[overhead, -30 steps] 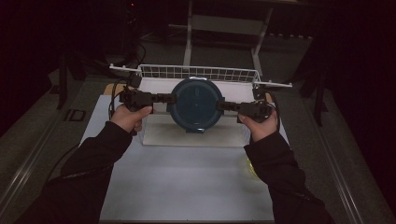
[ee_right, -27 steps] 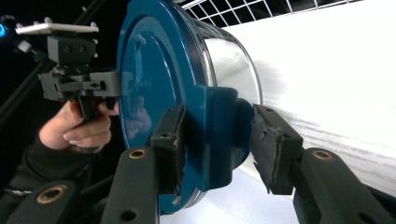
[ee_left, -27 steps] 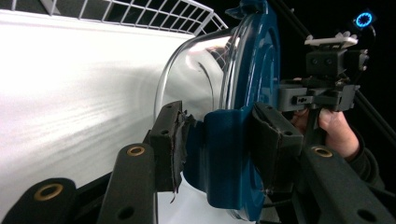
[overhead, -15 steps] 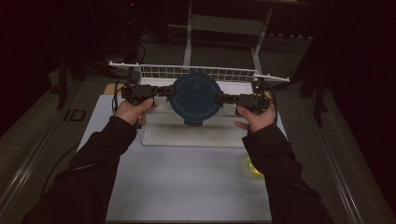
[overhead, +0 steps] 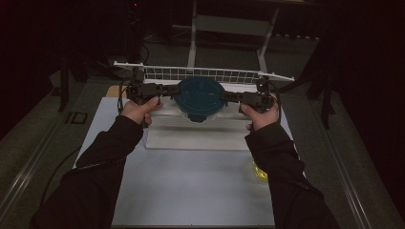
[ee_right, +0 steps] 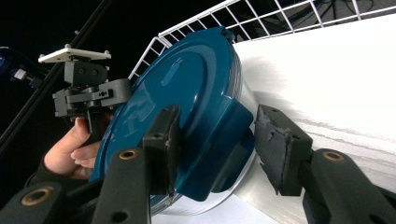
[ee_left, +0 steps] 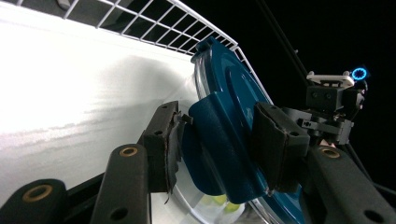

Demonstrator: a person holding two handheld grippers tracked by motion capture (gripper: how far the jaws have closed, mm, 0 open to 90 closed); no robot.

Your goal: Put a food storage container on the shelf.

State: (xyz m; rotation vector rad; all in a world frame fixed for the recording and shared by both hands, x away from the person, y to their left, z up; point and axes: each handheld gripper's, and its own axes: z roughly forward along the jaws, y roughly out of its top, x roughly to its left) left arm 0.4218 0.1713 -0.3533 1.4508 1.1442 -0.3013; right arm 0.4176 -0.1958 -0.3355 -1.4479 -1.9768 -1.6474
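At twelve o'clock on the one white board [overhead: 191, 136], two grippers flank one blue-lidded bowl [overhead: 198, 98]: left gripper [overhead: 174, 89] and right gripper [overhead: 227, 96], jaws just opening, each loosely straddle a lid tab.

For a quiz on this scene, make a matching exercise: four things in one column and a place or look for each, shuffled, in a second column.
Things:
1. lid
2. wire rack
3. left gripper
4. right gripper

Place or look:
A. white grid along the far edge of the tray
B. round and dark teal, on a clear bowl
C. at the tab on the lid's left side in the high view
D. at the tab on the lid's right side in the high view

Pairs: 1-B, 2-A, 3-C, 4-D
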